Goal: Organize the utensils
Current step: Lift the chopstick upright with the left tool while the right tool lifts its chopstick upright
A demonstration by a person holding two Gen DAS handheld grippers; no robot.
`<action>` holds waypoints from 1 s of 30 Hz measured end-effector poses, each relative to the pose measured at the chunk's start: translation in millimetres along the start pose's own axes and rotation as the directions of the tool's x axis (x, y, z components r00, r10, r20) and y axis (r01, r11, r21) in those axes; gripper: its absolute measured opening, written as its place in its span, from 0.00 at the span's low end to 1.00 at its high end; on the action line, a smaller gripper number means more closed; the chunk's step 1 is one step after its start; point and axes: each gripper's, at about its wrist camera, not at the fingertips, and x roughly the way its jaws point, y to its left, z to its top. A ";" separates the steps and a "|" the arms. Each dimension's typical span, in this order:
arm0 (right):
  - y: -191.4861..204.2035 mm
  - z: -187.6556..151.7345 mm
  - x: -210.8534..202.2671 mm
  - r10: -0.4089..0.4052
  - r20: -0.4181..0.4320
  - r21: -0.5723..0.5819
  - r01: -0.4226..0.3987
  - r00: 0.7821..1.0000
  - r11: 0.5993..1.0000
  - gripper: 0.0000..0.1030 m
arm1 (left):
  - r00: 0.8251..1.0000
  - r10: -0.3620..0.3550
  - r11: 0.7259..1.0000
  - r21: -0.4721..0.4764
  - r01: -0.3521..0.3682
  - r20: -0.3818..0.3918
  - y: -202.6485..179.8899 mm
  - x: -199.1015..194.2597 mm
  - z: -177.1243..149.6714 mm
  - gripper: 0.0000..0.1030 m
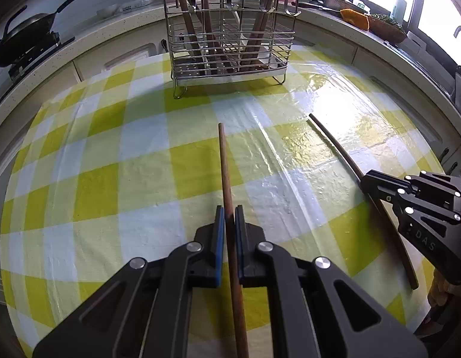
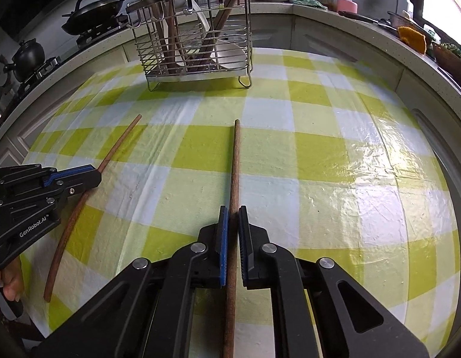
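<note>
Between the blue pads of my left gripper lies a brown wooden chopstick; the jaws are shut on it, and it points away toward the wire utensil rack. My right gripper is shut on a second wooden chopstick, which also lies along the checked tablecloth. Each view shows the other gripper from the side: the right gripper on its dark chopstick, and the left gripper on its chopstick. The rack holds several upright wooden utensils and white spoons.
A kitchen counter curves behind the table. A black pan sits on a stove at the left, with a dark pot nearer. An orange cloth and a basket sit at the right by the window.
</note>
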 end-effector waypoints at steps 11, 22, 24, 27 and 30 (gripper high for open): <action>-6.6 5.2 -16.9 0.015 0.032 0.020 -0.016 0.999 1.000 0.08 | 0.999 -0.014 1.000 -0.026 0.015 0.041 7.4 -16.2 6.7 0.07; -6.7 16.2 -34.3 0.017 0.069 0.015 -0.018 0.997 1.000 0.08 | 0.994 -0.026 0.997 -0.073 0.034 0.104 20.9 -41.3 19.1 0.06; -4.9 18.0 -38.4 0.020 0.079 0.011 -0.021 0.997 1.000 0.08 | 0.993 -0.025 0.997 -0.073 0.033 0.114 21.6 -44.7 21.2 0.06; -3.0 20.3 -44.0 0.023 0.090 0.006 -0.023 0.996 1.000 0.08 | 0.992 -0.026 0.997 -0.074 0.036 0.126 21.3 -49.3 23.6 0.06; -3.1 22.2 -48.8 0.021 0.099 0.006 -0.022 0.995 1.000 0.08 | 0.991 -0.028 0.997 -0.074 0.038 0.134 20.3 -52.9 24.6 0.06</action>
